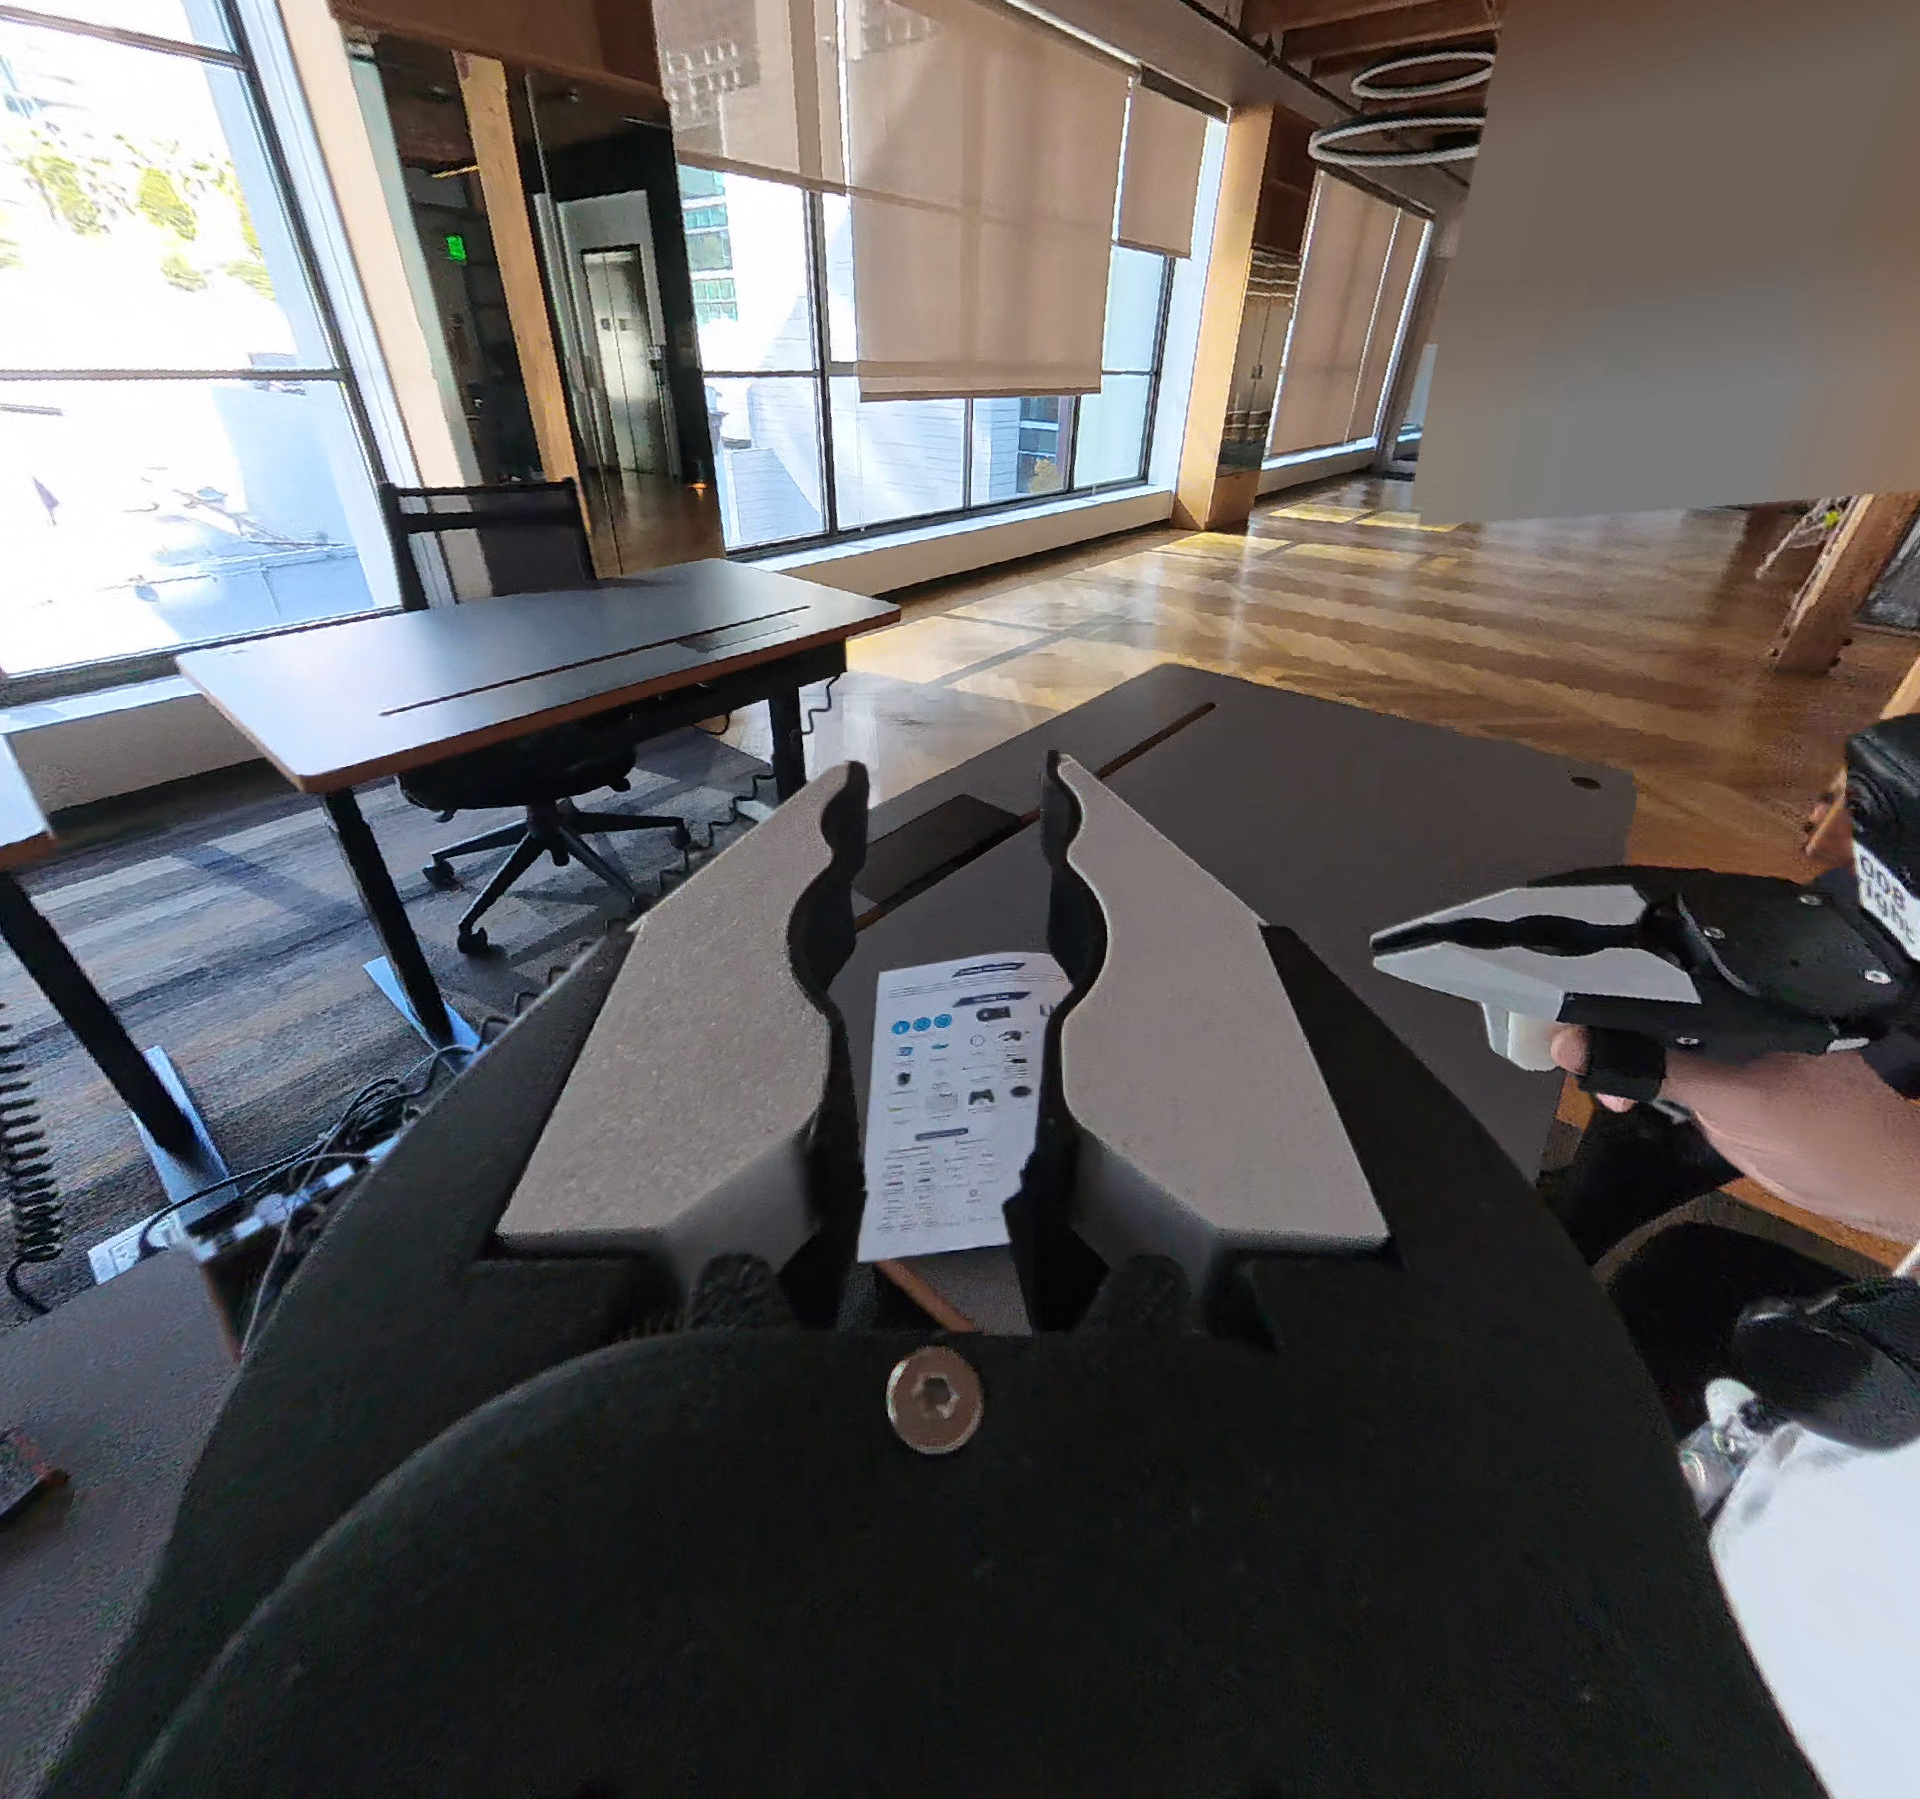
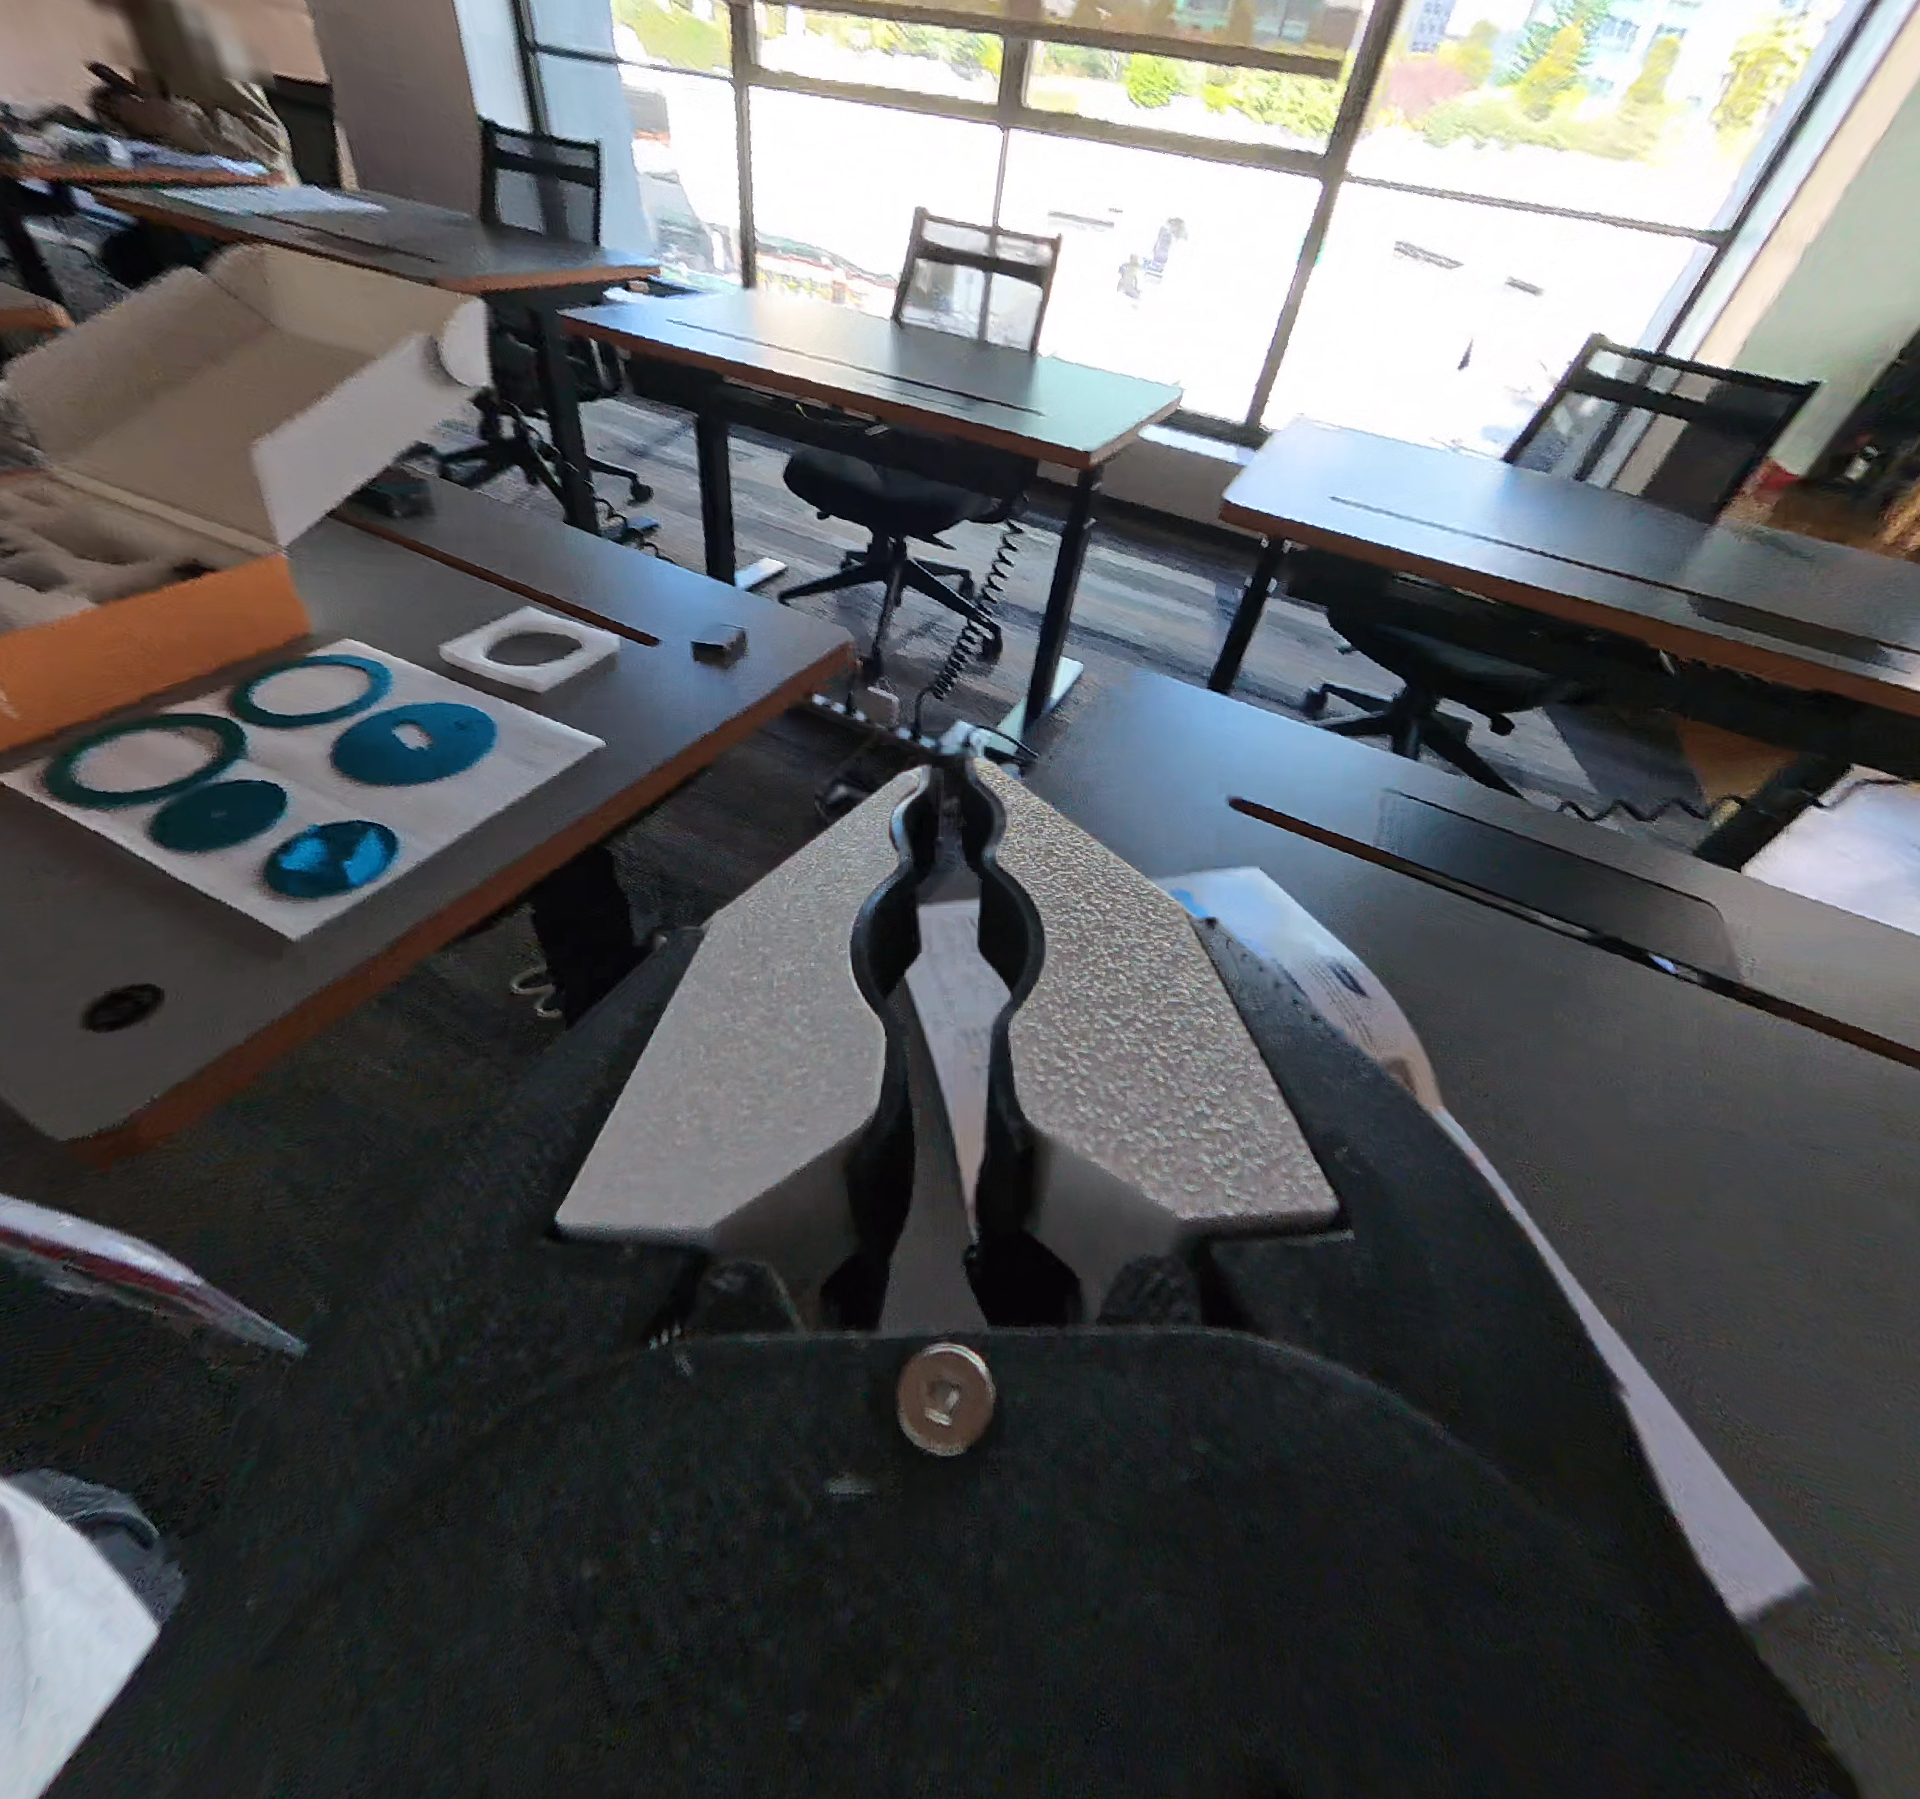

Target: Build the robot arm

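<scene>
the left gripper [image 1: 956, 793] hangs over a dark desk [image 1: 1403, 814], its fingers spread wide w/ nothing between them. under the gap lies a white printed sheet [image 1: 951, 1105] w/ small blue and black icons and lines of text, flat on the desk near its front edge.

the right gripper [image 2: 948, 793] has its fingers pressed nearly together, no object between the tips. the same sheet [image 2: 1340, 980] shows just beside and below it on the dark desk. in the left wrist view the right gripper is held by a hand [image 1: 1787, 1126] and carries a small white sticker w/ print.

on a neighbour desk [image 2: 665, 669] sits a white foam sheet [image 2: 312, 793] w/ teal rings and discs, beside an open orange box [image 2: 145, 637].
</scene>
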{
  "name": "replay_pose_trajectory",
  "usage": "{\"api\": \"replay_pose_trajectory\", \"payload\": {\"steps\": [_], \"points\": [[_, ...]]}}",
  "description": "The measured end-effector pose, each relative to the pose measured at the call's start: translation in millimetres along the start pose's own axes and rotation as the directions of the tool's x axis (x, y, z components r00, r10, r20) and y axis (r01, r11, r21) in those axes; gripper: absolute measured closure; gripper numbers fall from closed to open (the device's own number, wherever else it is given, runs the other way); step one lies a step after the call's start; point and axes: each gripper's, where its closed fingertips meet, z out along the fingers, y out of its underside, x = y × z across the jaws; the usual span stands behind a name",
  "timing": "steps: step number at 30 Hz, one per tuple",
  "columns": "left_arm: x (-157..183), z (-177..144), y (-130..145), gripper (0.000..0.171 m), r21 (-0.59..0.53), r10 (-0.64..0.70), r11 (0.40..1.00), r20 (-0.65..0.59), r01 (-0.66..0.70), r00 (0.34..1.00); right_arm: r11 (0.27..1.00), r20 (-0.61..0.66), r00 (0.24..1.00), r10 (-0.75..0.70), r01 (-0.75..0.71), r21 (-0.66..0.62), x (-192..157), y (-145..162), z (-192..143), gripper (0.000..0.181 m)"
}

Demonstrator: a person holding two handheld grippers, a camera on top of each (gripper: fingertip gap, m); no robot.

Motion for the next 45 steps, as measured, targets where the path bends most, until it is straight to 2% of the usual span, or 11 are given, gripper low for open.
{"api": "replay_pose_trajectory", "payload": {"steps": [6,10,15,19,23,26,34,36,39,43,45], "points": [[40,90,25,0.147,-0.107,0.065,0.992,-0.047,-0.069,0.997,0.993,-0.075,0.997,-0.008,-0.001,-0.118,80,58,-23,0.161],[50,115,29,0.151,-0.136,0.091,0.986,-0.044,-0.097,0.995,0.986,-0.015,0.996,0.082,-0.084,-0.141,92,83,-20,0.155],[42,108,24,0.151,-0.156,0.093,0.984,0.027,-0.088,0.995,0.97,0.084,0.976,0.203,-0.188,-0.156,86,88,5,0.165],[21,72,14,0.152,-0.162,0.121,0.982,0.149,-0.096,0.981,0.971,0.2,0.954,0.223,-0.199,-0.135,70,71,31,0.175],[-5,4,4,0.153,-0.165,0.151,0.981,0.343,-0.098,0.927,0.995,0.334,0.938,0.093,-0.098,-0.002,41,29,60,0.177],[-15,-66,-1,0.153,-0.172,0.158,0.982,0.49,-0.083,0.858,0.992,0.452,0.892,-0.019,-0.041,0.123,1,-12,81,0.178],[-25,-314,-14,0.154,-0.235,0.228,0.97,0.787,-0.064,0.574,0.965,0.654,0.727,-0.209,0.043,0.26,-170,-101,148,0.18],[-25,-374,-7,0.153,-0.218,0.186,0.976,0.813,-0.007,0.552,0.948,0.642,0.724,-0.252,0.049,0.316,-221,-122,162,0.181],[-24,-454,8,0.154,-0.171,0.103,0.983,0.813,0.067,0.574,0.925,0.607,0.742,-0.284,0.044,0.378,-301,-150,179,0.18],[-37,-560,29,0.157,-0.196,0.082,0.972,0.808,0.134,0.583,0.945,0.551,0.806,-0.216,0.031,0.325,-398,-166,205,0.169],[-48,-604,35,0.154,-0.189,0.046,0.963,0.816,0.191,0.576,0.954,0.598,0.78,-0.183,-0.006,0.299,-445,-179,204,0.163]]}}
